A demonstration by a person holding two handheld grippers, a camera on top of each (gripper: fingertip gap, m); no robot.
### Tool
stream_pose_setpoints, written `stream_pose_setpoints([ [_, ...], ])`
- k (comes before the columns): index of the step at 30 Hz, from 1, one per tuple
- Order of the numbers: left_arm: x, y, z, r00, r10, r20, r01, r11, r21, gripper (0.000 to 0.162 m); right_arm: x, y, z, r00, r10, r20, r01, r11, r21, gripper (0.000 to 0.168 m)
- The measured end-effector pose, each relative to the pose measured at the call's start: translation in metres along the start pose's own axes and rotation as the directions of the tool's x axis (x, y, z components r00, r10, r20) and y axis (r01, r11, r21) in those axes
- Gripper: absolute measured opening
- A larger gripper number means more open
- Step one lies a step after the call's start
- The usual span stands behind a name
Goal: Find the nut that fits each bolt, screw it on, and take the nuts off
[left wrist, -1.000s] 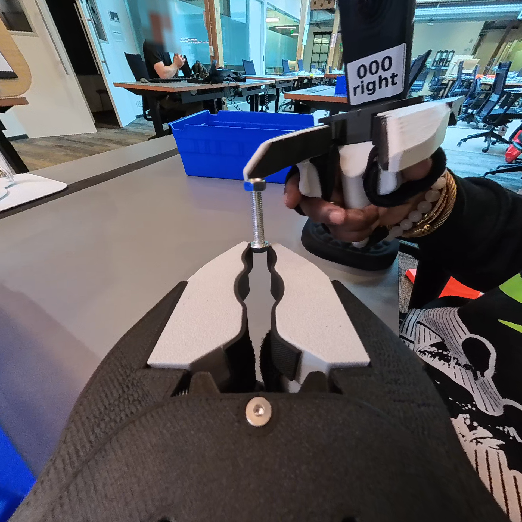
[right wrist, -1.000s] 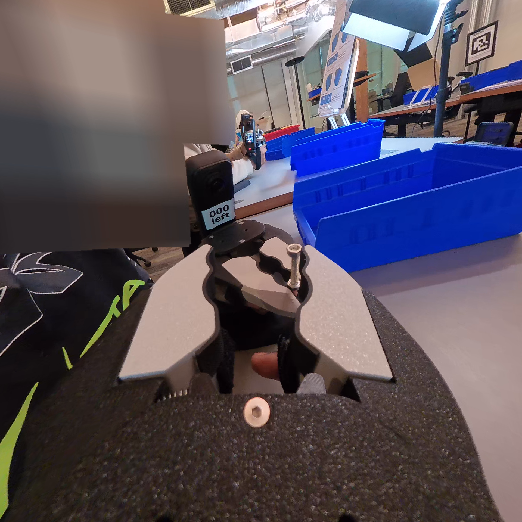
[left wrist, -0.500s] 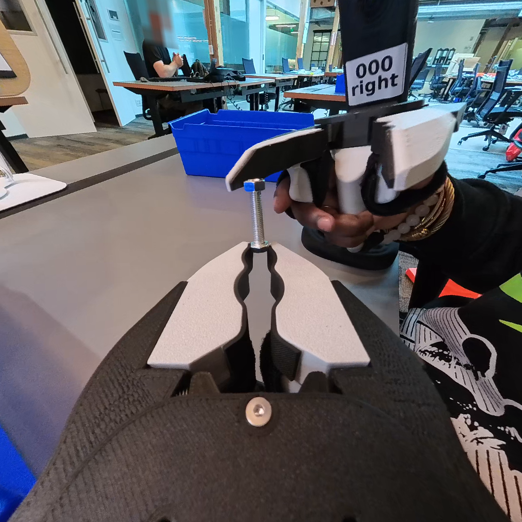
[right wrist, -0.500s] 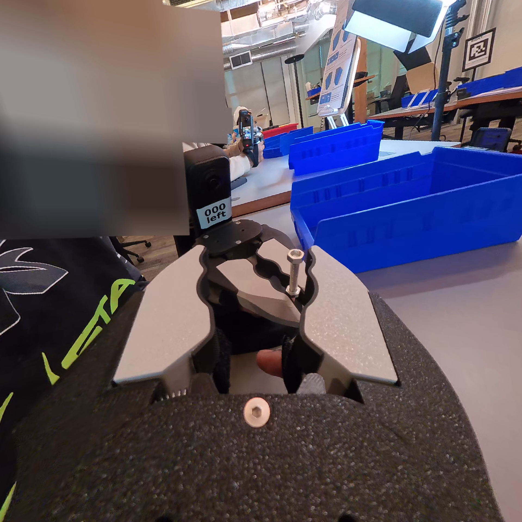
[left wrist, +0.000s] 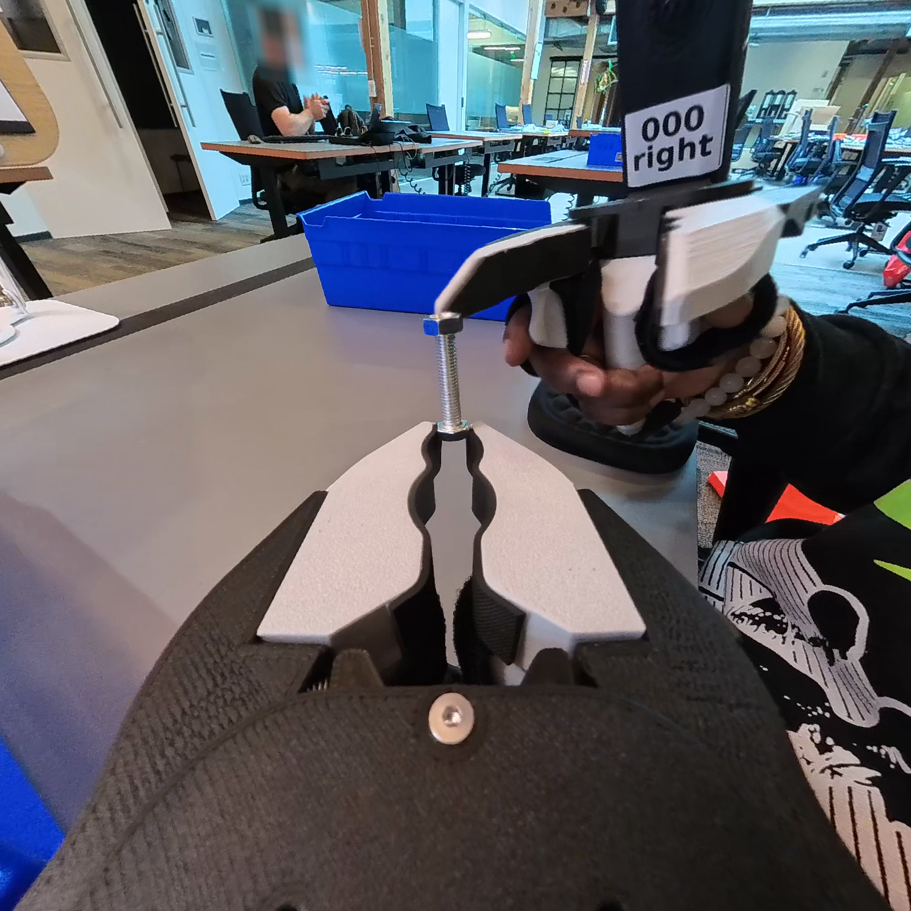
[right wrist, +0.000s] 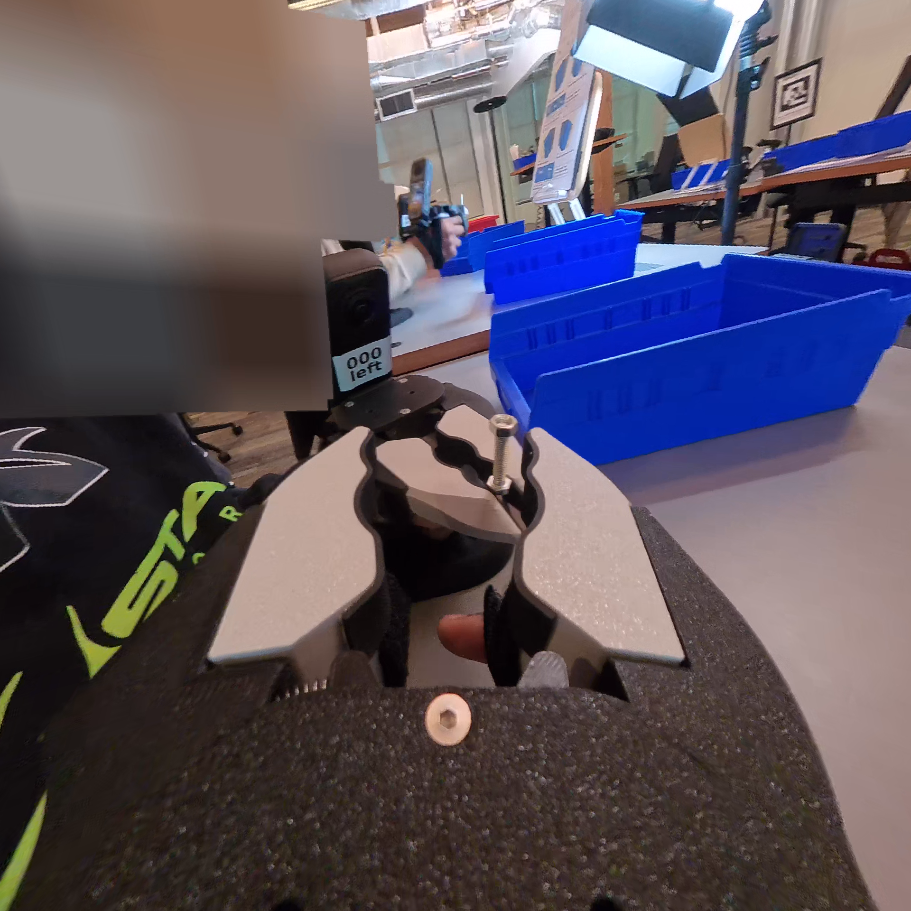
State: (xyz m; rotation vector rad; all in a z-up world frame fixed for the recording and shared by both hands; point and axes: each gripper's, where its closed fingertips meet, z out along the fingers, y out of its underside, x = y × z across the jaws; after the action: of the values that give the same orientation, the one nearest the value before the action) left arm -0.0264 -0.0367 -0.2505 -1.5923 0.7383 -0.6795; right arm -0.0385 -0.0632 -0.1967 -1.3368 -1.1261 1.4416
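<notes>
A silver threaded bolt (left wrist: 449, 379) stands upright above the grey table (left wrist: 197, 419), with a hex nut (left wrist: 442, 326) at its top end. My left gripper (left wrist: 451, 434) is shut on the bolt's lower hex end. My right gripper (left wrist: 557, 266) comes in from the right, held by a hand, with its jaws wide apart. One of its fingertips (left wrist: 448, 309) rests on top of the nut. In the right wrist view the bolt (right wrist: 501, 453) stands just inside the right finger of my open right gripper (right wrist: 448, 434), and the left gripper (right wrist: 503, 493) holds it from beyond.
A blue bin (left wrist: 424, 256) stands on the table behind the bolt and also shows in the right wrist view (right wrist: 690, 365). A black round base (left wrist: 611, 443) sits to the right of the bolt. A white pad (left wrist: 54, 330) lies far left. The person's torso is at the right. Left tips to right tips: about 6 cm.
The right gripper's fingertip slid left across the top of the nut and came back right onto it. The bolt and the left gripper have stayed still.
</notes>
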Motion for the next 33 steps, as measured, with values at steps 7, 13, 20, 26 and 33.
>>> stream_pose_setpoints([
  [7,0.001,0.001,0.001,1.000,0.007,-0.006,-0.007,1.000,-0.008,0.010,0.004,0.003,0.018,0.999,-0.045,-0.014,0.045,0.999,-0.012,0.075],
  [13,0.000,0.001,0.001,1.000,0.004,-0.002,-0.004,1.000,-0.009,0.010,-0.003,0.006,0.029,0.998,-0.054,0.025,0.054,0.998,-0.019,0.075],
  [20,-0.002,0.001,0.000,1.000,-0.010,0.010,0.010,1.000,-0.004,0.010,-0.004,0.006,0.018,0.999,-0.053,-0.001,0.053,0.999,-0.012,0.072],
  [26,-0.004,0.000,0.000,1.000,-0.017,0.013,0.017,1.000,0.002,0.010,-0.005,0.006,0.006,0.998,-0.062,-0.025,0.062,0.998,-0.006,0.057],
  [33,-0.002,0.001,0.000,1.000,-0.009,0.007,0.009,1.000,-0.001,0.010,0.002,0.003,0.018,0.997,-0.068,-0.039,0.068,0.998,0.017,0.076],
])
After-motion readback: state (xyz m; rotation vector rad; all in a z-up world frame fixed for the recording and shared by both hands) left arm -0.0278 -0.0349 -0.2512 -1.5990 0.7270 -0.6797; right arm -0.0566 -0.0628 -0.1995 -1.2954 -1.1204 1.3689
